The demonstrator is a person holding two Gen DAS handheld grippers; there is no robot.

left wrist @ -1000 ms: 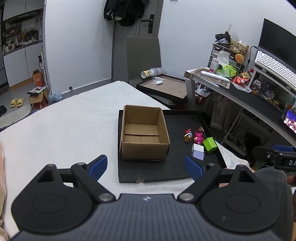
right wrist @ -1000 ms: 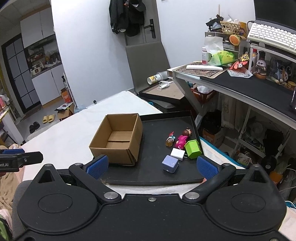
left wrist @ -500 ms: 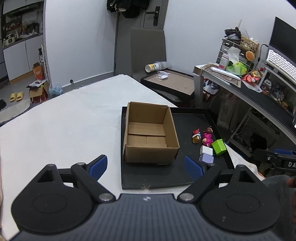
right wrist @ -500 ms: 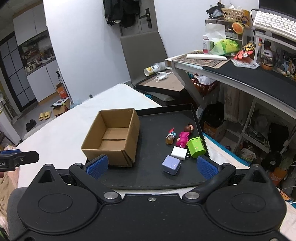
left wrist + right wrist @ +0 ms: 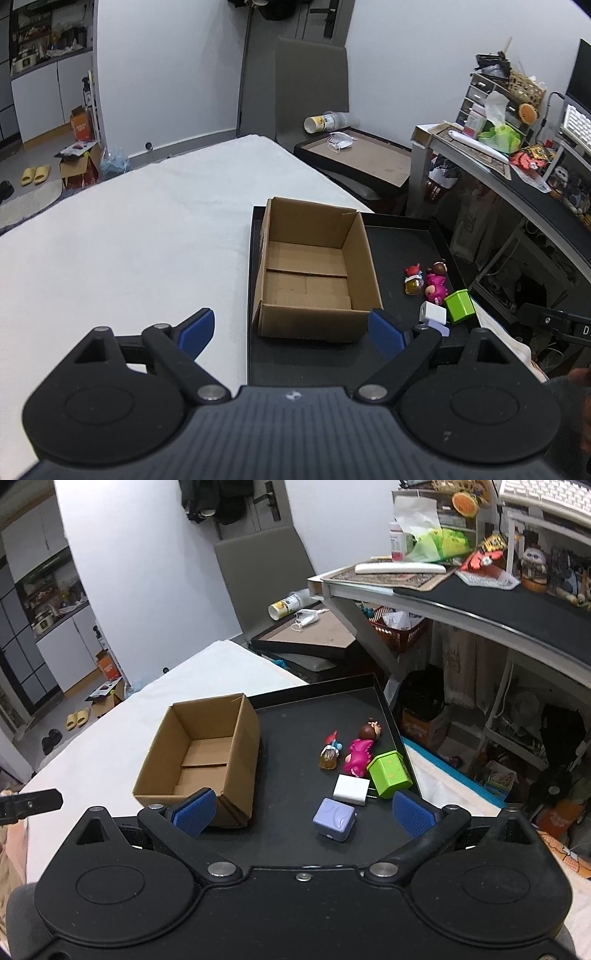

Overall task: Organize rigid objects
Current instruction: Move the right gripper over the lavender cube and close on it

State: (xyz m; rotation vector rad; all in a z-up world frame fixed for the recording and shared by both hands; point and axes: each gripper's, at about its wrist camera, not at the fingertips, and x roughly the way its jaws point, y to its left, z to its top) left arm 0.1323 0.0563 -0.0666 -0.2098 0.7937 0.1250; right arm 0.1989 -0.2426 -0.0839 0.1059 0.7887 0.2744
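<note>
L wrist view:
L gripper (image 5: 291,330): jaws spread wide, nothing between the blue pads (image 5: 195,330); hovers over the tray's near edge, in front of the box.
Cardboard box (image 5: 314,273): open top, empty inside, sits on the tray's left half, hard against its left edge.
Black tray (image 5: 402,236): on the white-covered table (image 5: 129,243), at the table's right edge.
Toys: small red-capped figure (image 5: 413,277) and pink doll (image 5: 436,284) lie side by side near the tray's right edge; green cube (image 5: 459,305) just nearer, by the right rim; white block (image 5: 433,313) touching or nearly touching the green cube's left side.
Lavender cube (image 5: 437,328): mostly hidden behind the gripper's right finger, so pos. only approx.

R wrist view:
R gripper (image 5: 303,812): released, jaws wide apart, holding nothing; above the tray's near edge.
Lavender cube (image 5: 334,819): between the two blue pads, closer to the right one, not touched; near the tray's front edge.
White block (image 5: 351,789): just behind the lavender cube, beside the green cube (image 5: 389,773).
Pink doll (image 5: 360,755) and red-capped figure (image 5: 330,751): lying flat, farther back, right half of the tray (image 5: 295,716).
Cardboard box (image 5: 207,760): left half of tray, open, empty.
L gripper tip (image 5: 31,805): pokes in at the left border.
</note>
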